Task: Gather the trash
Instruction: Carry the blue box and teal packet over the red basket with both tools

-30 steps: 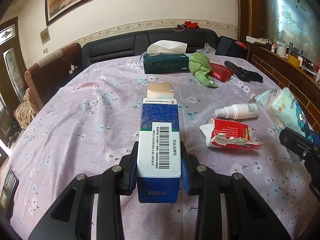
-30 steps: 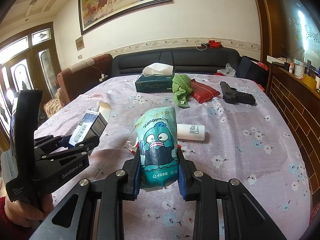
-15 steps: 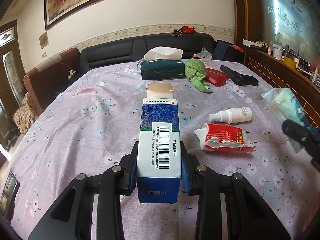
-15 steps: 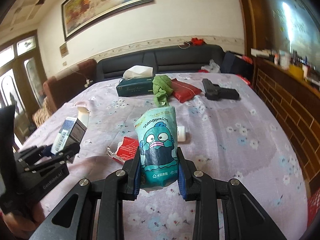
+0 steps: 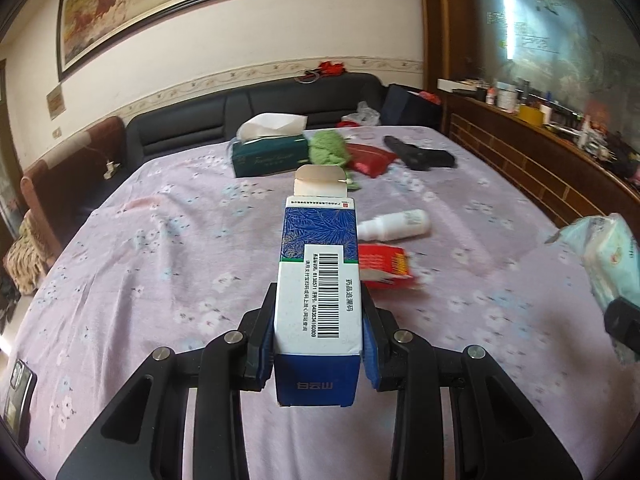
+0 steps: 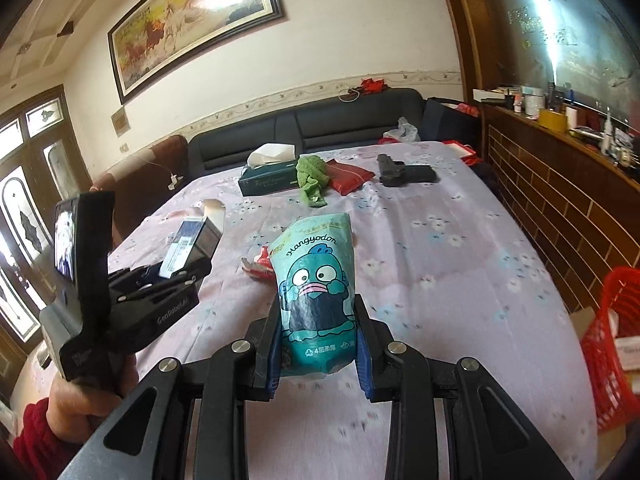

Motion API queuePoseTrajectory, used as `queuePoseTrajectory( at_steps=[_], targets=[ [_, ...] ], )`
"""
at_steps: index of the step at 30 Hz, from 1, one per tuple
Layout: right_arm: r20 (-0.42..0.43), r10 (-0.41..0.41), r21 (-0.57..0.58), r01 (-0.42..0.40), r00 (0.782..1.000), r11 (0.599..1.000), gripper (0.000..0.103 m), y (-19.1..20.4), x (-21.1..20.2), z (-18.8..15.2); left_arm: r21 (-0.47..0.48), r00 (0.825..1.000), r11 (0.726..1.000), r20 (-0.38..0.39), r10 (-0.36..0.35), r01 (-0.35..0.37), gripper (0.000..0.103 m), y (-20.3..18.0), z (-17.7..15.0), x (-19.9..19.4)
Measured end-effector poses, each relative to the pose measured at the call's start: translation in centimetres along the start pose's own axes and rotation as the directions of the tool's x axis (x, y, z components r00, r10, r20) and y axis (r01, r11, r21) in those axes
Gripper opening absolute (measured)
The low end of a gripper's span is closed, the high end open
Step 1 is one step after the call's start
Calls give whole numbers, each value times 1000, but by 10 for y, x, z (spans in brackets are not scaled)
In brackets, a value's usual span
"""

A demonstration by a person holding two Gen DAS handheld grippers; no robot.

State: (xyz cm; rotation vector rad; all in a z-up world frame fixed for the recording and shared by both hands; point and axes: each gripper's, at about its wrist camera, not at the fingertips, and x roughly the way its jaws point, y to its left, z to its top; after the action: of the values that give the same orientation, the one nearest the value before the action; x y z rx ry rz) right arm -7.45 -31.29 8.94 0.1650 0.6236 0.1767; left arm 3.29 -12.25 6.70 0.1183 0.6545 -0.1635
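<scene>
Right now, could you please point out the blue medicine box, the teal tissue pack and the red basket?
Blue medicine box [image 5: 318, 292]: left wrist view, on its barcode face.
Teal tissue pack [image 6: 316, 284]: right wrist view, on the cartoon fish print.
Red basket [image 6: 608, 344]: right wrist view, on its mesh side wall.

- Table [image 5: 120, 280]: sofa [image 5: 260, 108] behind its far edge; wooden counter [image 6: 560, 168] along its right side.
- Tissue box [image 5: 270, 154]: far centre of the table.
- Cloth [image 5: 328, 148]: just right of the tissue box; pouch [image 5: 368, 160] touching the cloth's right side.
- Toy pistol [image 5: 420, 156]: right of the pouch, apart from it.
- Bottle [image 5: 394, 224]: lying mid-table, nearer than the cloth.
- Wrapper [image 5: 384, 266]: just before the bottle.
- Carton [image 5: 318, 300]: between the left gripper [image 5: 318, 354] pads, over the near table, flap end pointing away.
- Tissue pack [image 6: 316, 300]: between the right gripper [image 6: 318, 356] pads, right of the carton.
- Basket [image 6: 612, 344]: beyond the table's right edge, below table level.
</scene>
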Motion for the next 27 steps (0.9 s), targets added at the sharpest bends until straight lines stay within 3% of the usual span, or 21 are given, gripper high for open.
queuePoseTrajectory(
  at_steps=[10,27],
  targets=[
    [-2,-9,45,9,1000,999,32,-21,-29,-17,42,998,997,-20,-59,60,33,-36,-27,-38],
    [-25,-35,128,38,999,991,32,-56,-47,-34,119,991,984,-41,-127,131,33,-85,-38,-51]
  ],
)
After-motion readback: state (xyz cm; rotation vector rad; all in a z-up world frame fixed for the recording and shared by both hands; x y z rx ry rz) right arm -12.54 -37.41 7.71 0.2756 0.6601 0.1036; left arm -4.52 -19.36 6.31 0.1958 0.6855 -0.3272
